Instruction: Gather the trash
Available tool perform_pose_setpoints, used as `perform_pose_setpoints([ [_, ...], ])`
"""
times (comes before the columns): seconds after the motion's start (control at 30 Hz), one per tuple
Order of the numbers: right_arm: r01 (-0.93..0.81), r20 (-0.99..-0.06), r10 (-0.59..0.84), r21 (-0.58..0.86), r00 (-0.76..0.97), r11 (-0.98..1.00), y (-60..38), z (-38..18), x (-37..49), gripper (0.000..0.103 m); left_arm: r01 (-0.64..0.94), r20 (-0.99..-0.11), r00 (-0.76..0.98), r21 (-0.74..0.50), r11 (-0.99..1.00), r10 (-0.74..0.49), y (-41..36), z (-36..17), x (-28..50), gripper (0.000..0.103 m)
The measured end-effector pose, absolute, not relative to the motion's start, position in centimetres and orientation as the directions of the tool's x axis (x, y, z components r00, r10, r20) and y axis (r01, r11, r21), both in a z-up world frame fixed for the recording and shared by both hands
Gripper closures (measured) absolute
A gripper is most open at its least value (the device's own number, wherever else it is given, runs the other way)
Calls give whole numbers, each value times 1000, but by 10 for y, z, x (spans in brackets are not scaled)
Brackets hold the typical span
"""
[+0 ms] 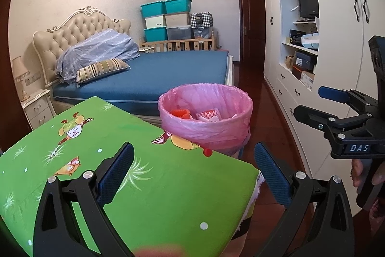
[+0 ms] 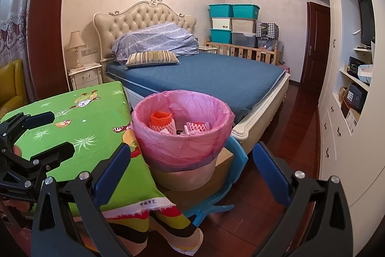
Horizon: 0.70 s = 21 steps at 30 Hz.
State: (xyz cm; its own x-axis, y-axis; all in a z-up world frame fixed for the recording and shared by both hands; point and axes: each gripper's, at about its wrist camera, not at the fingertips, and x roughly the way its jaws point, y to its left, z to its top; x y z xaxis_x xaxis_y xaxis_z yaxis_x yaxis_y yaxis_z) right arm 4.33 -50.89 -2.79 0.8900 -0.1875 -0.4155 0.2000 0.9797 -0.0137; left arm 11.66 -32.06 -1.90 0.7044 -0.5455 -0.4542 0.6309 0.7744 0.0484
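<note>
A bin lined with a pink bag (image 1: 207,127) (image 2: 182,148) stands on a small blue chair (image 2: 237,160) beside the table. Inside lie an orange foam net (image 2: 160,121) (image 1: 180,113) and a pink-and-white foam net (image 2: 197,127) (image 1: 208,115). My left gripper (image 1: 195,168) hovers open over the green cartoon tablecloth (image 1: 149,184) (image 2: 79,136), nothing between its blue pads. My right gripper (image 2: 191,168) is open and empty in front of the bin; it also shows in the left wrist view as the right gripper (image 1: 310,102). In the right wrist view the left gripper (image 2: 51,134) sits over the cloth.
A bed with a blue sheet (image 2: 216,74) stands behind the bin. White wardrobes with shelves (image 1: 300,59) line the right wall. Dark red wooden floor (image 2: 276,160) runs between bed and wardrobe. Storage boxes (image 1: 166,18) are stacked at the back; a nightstand (image 2: 85,75) stands left.
</note>
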Motion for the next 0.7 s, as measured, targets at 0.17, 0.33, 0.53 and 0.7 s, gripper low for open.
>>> perform_pose_setpoints([
  [0.17,115,-411,-113,-20,905,993,-478,-15,60,4,566,-455,743,34,824,-492,-280,-9,117,8],
  [0.33,-89,-424,54,-64,904,994,-395,-5,98,4,373,-448,833,22,927,-325,-180,0,114,8],
  [0.53,-312,-500,244,-54,831,949,-287,-5,152,4,47,-477,879,65,997,-11,-28,-2,103,8],
  [0.7,-509,-583,386,-55,714,859,-142,-23,183,5,-220,-561,795,92,971,233,103,-17,113,8],
])
